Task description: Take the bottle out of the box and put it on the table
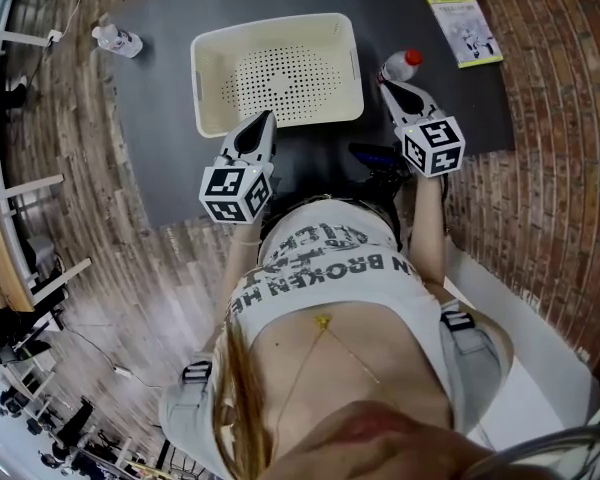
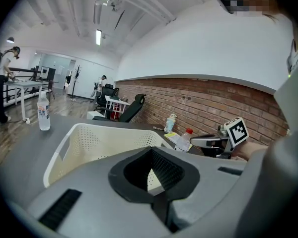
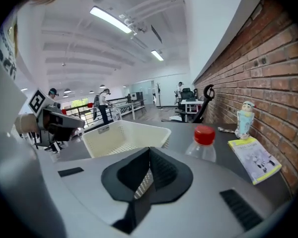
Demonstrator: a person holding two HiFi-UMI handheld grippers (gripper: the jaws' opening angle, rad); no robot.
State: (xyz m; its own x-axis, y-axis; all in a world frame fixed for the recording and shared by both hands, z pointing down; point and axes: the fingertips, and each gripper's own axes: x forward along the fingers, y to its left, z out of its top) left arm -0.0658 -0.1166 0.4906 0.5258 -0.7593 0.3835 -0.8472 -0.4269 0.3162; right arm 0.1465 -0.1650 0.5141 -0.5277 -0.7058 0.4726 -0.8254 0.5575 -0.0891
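Bottle (image 1: 401, 65) stood right of box (image 1: 275, 25); left gripper (image 1: 265, 120), right gripper (image 1: 388, 86) jaws together, empty.
Looked light, slick, crushable: grip mid-body.

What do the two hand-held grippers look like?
The left gripper and the right gripper are pale grey wedges with black jaws. Each carries a cube with black-and-white square markers. The person wears a white printed T-shirt.

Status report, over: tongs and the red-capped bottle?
Left tongs shut, empty, at near rim of the box. Right tongs shut, empty, beside the red-capped bottle. Bottle stands on the table, outside the box. No obstruction seen.
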